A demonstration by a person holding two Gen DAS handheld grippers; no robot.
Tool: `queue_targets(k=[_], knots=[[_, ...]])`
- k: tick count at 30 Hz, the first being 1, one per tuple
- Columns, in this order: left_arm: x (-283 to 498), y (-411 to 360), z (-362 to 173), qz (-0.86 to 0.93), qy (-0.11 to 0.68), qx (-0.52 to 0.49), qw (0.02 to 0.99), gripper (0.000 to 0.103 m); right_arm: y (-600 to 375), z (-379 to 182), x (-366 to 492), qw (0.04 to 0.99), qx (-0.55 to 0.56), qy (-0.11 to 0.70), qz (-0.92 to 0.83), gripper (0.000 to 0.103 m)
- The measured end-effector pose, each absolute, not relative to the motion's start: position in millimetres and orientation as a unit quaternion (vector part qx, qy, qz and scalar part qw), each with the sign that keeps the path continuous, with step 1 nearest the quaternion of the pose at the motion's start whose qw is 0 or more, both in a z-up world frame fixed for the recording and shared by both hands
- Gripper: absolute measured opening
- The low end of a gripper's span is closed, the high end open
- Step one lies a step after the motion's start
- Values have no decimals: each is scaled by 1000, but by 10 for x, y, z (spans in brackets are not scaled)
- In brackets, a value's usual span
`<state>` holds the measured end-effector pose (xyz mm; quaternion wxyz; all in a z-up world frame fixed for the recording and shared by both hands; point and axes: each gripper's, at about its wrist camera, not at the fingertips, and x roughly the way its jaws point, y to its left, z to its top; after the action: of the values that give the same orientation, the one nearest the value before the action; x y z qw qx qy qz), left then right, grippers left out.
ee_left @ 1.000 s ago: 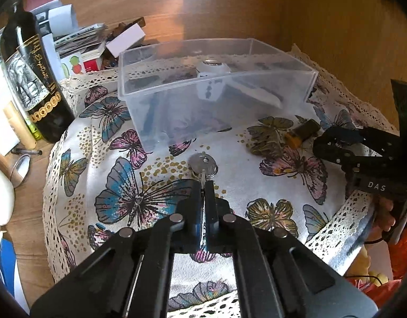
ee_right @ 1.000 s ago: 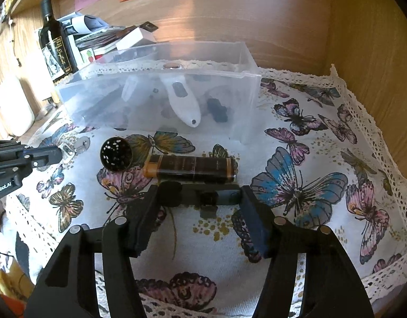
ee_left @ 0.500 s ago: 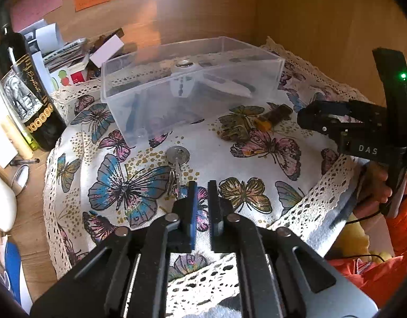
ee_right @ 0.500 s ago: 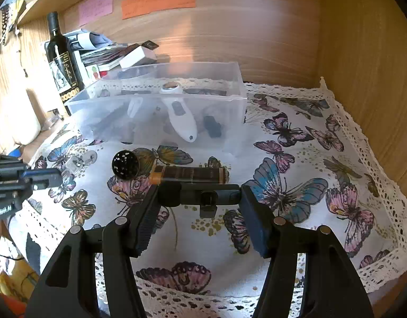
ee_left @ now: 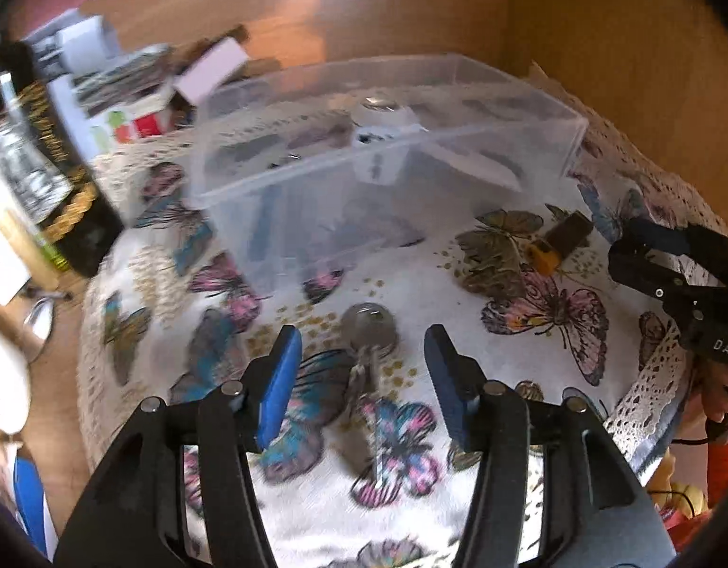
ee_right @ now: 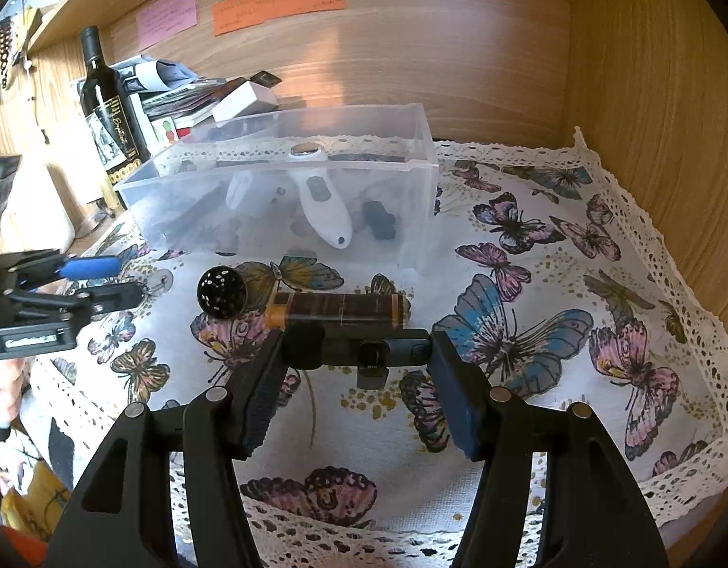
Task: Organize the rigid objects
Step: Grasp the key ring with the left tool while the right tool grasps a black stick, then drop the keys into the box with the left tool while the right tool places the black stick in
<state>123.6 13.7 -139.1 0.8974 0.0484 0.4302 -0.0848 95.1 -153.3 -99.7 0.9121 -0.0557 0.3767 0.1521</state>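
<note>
I count one bin (ee_right: 288,180), one key (ee_left: 369,331), one bottle (ee_right: 109,109), two hand-held grippers: left (ee_left: 361,359), right (ee_right: 354,355), three notes (ee_right: 278,4).

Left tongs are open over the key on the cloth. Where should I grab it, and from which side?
Take the key by its round flat head, the widest part. It lies flat on the cloth with the blade pointing back at the left tongs, so come down from above and close across the head's edges.

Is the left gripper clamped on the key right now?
No. The left gripper stands wide open, and the key lies on the butterfly cloth between its fingers, untouched.
</note>
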Motion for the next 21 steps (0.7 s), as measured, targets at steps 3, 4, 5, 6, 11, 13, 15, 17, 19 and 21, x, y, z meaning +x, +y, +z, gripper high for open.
queue_targets(k=[3,4,5,6,11,13,15,17,19,21], knots=[[1316,100,-1466,-95,437,52,893,47,-1550,-996,957,912,-56,377,151,57],[1319,84,-1466,-98,437,56,892,39,-1559,-992,960,912,-54,377,151,57],[1315,70,-1455,-102,435,58,893,32,-1564,-990,962,913,-53,376,151,57],[1312,62,-1450,-104,436,59,892,24,-1571,-986,968,913,-53,376,151,57],[1253,64,-1421,-95,425,57,898,24,-1574,-962,982,915,-50,371,150,57],[1194,76,-1372,-94,417,51,903,23,-1570,-941,982,916,-50,369,152,57],[1111,103,-1285,-90,404,46,909,23,-1561,-912,985,917,-49,365,153,57],[1042,127,-1172,-87,388,40,917,22,-1548,-868,989,920,-49,358,153,57],[999,173,-1046,-87,371,30,924,22,-1534,-810,994,923,-49,350,154,57],[952,219,-918,-84,353,24,932,22,-1520,-745,1009,926,-49,341,156,57]])
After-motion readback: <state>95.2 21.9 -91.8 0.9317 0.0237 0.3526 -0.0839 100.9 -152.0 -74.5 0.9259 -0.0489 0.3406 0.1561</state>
